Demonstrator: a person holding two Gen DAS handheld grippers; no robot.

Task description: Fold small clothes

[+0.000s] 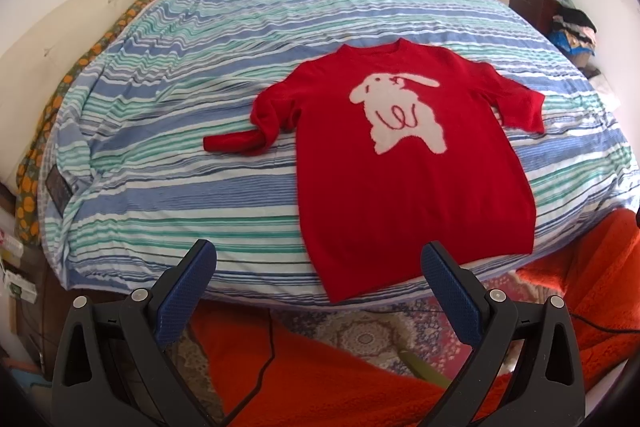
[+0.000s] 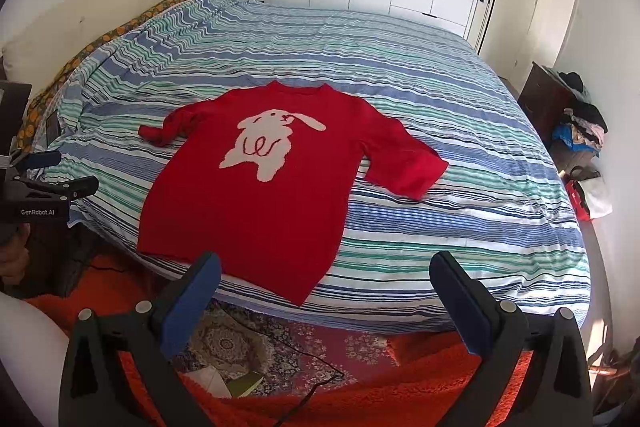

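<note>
Spread hand-held gripper just off sweater hem, bed edge.

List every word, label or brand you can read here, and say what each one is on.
"GenRobot.AI": white lettering on the black body of the left tool, seen in the right wrist view.
Dark tag on the striped bedcover edge: too small to read.
Red sweater: a rabbit picture only, no text.

both wrists facing bed, sweater shared
</note>
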